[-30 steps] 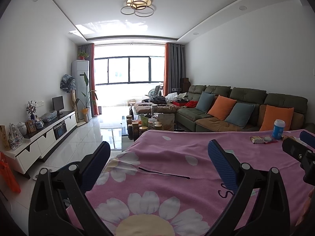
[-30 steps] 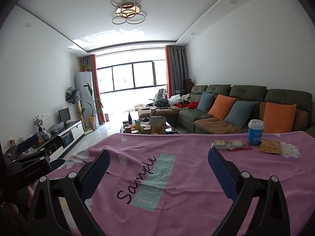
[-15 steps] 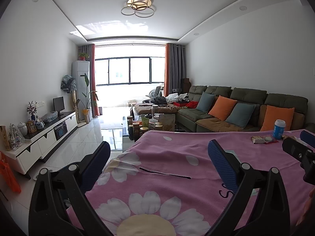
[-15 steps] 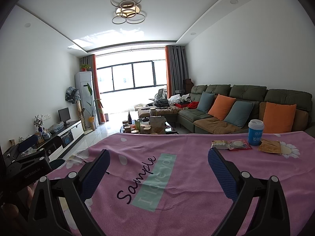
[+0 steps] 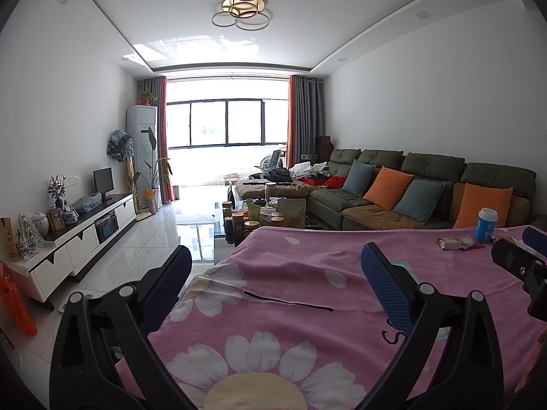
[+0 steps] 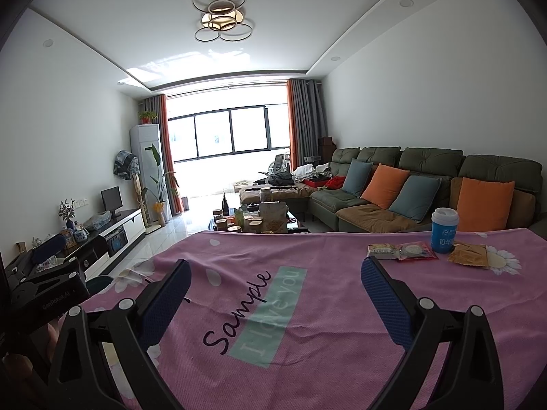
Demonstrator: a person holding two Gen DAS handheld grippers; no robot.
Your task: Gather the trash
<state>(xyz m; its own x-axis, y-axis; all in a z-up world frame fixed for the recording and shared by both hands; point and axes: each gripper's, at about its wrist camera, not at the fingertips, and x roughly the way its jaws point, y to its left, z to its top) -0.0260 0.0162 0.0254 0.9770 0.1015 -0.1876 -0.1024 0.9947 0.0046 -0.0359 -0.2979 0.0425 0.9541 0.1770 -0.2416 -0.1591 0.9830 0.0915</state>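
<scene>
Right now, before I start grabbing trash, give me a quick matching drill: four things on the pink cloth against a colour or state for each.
Things:
1. paper cup
2. flat packet right of the cup
3. wrapper left of the cup
4. right gripper

States:
A. red edge, pale round snack showing
B. blue with a white lid, upright
C. open, holding nothing
D. orange-brown, lying flat

Pairs: 1-B, 2-D, 3-A, 4-C
</scene>
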